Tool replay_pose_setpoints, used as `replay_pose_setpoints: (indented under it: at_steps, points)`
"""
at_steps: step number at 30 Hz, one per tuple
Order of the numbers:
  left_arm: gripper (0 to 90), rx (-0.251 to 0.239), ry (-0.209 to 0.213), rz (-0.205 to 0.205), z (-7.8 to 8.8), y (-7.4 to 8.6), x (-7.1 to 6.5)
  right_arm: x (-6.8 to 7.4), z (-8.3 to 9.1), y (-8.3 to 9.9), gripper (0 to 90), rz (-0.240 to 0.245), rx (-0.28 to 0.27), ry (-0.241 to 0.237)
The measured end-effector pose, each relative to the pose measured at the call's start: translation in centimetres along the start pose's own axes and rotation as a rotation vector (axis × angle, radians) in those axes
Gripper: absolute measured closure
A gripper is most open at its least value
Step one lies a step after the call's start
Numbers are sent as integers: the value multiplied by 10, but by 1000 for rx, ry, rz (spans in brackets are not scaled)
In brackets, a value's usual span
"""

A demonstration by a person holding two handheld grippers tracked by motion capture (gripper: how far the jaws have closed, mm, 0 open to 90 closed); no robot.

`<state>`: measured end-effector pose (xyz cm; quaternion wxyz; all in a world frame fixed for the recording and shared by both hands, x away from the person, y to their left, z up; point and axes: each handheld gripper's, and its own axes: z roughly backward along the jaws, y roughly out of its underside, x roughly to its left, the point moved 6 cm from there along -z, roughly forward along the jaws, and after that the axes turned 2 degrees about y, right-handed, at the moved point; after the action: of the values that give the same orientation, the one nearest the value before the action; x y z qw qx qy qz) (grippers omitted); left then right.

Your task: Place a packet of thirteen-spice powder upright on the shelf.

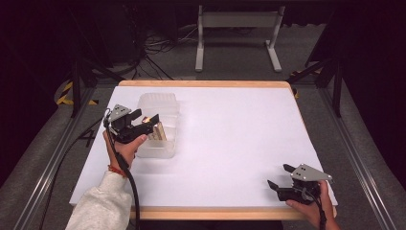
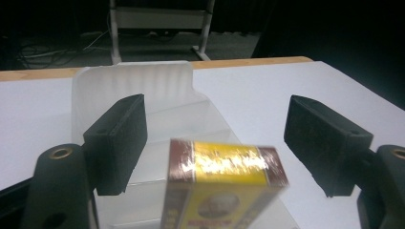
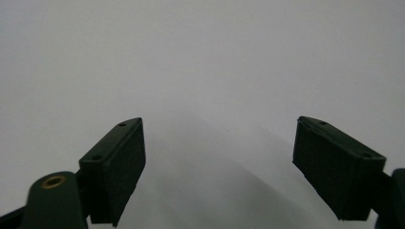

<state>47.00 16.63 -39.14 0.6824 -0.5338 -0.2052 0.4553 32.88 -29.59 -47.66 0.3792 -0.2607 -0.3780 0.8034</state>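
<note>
White covers the surface (image 1: 230, 143), which has a wooden edge along its near and far sides; at the near right corner a hand (image 1: 313, 208) holds the right gripper (image 1: 282, 178), low over the bare top, its jaws wide apart with nothing between them; the right gripper view looks along those two black jaws at plain white; a grey three-cornered plate sits on top of this gripper.

Farther in on the left side, a hand (image 1: 127, 148) in a pale grey sleeve (image 1: 103, 206) holds the left gripper (image 1: 146, 120); its jaws stand apart and reach over a clear plastic container (image 1: 160, 108) that rests on the surface; a small box (image 2: 224, 191), yellow with brown ends and a shiny wrap, stands inside the near part of that container; in the left gripper view the box sits low between the two jaws, touching neither, and its print is too blurred to read; a black cable trails from the left gripper down along the forearm.

Beyond the container the surface lies bare to its far wooden edge; behind that, on the grey floor (image 1: 230, 67), stands a light metal frame (image 1: 237, 36) with two feet, and loose cables (image 1: 158, 45) lie to its left against a dark background.
</note>
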Motion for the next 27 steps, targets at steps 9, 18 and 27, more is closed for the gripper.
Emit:
replay_pose_setpoints:
  at_steps: [9, 18, 27]
  points:
    - [204, 7, 11, -37, 1, 0, -4, 1, 1, -1, 193, 2, -2, 0]
    - [181, 22, 11, -84, 5, 1, -8, -1, 2, -1, 194, 6, -4, 12]
    - [151, 29, 30, -132, 11, 3, -15, -3, 2, -2, 194, 8, -4, 14]
